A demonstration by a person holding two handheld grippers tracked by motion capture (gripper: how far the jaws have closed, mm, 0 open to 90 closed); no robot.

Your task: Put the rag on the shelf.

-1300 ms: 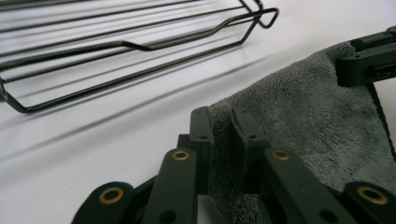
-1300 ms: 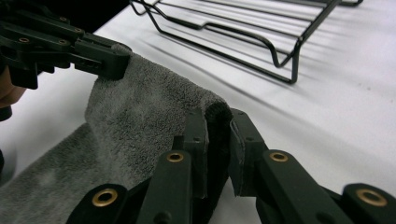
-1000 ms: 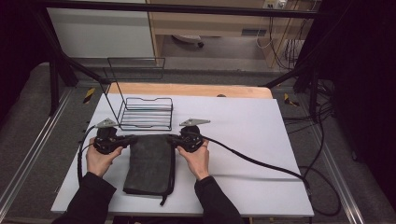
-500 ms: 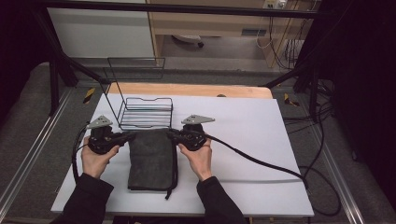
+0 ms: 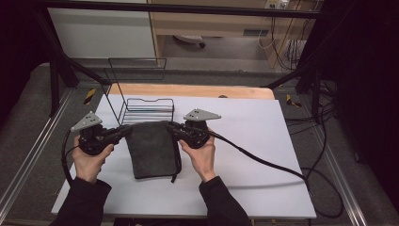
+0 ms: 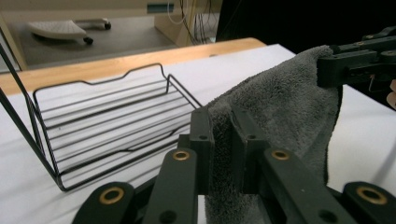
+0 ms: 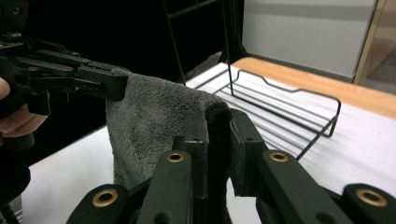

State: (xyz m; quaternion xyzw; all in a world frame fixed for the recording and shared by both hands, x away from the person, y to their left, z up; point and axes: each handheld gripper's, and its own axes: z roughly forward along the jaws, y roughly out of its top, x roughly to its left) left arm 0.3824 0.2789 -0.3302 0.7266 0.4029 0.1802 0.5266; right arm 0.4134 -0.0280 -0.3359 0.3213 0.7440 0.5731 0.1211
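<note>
Behind the pinched towel (image 5: 151, 148), wire rack (image 5: 146, 109) (holding nothing).

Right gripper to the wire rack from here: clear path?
Probably yes. The right gripper sits just in front of the wire rack with bare table between, but it is shut on the towel, shared with the left gripper.
</note>
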